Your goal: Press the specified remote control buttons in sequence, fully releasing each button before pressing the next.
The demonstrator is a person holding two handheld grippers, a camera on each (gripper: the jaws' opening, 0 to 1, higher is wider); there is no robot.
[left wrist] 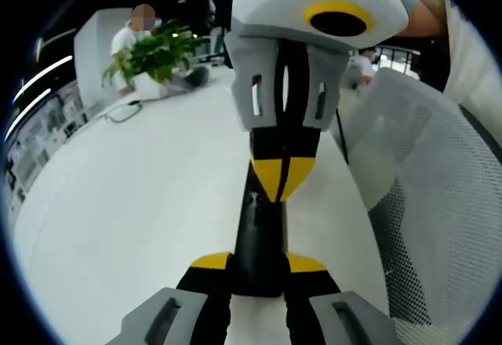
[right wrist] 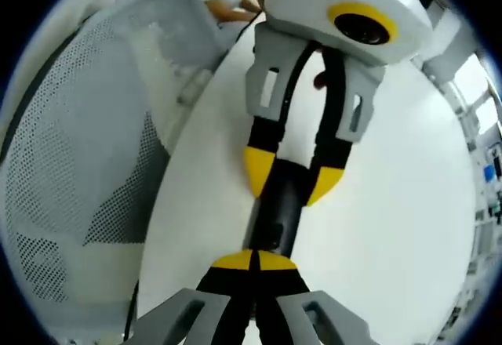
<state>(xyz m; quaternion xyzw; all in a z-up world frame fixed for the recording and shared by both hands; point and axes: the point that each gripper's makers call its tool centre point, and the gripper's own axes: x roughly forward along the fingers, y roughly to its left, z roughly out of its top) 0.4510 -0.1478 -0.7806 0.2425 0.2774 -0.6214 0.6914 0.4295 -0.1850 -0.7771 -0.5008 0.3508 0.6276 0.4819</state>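
The left gripper [left wrist: 259, 270] pinches the black remote [left wrist: 259, 239] while the right gripper [right wrist: 252, 260], pressed together, meets it head-on.

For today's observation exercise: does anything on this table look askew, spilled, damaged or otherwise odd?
Nothing stands out. The black remote lies flat on the white table, clamped at one end by the left gripper; the right gripper meets its other end, jaws together.

You are in an office: a long white table [left wrist: 118, 204], a mesh-backed chair [left wrist: 447, 227], a potted plant [left wrist: 153, 55], and a seated person [left wrist: 129, 35] behind it.
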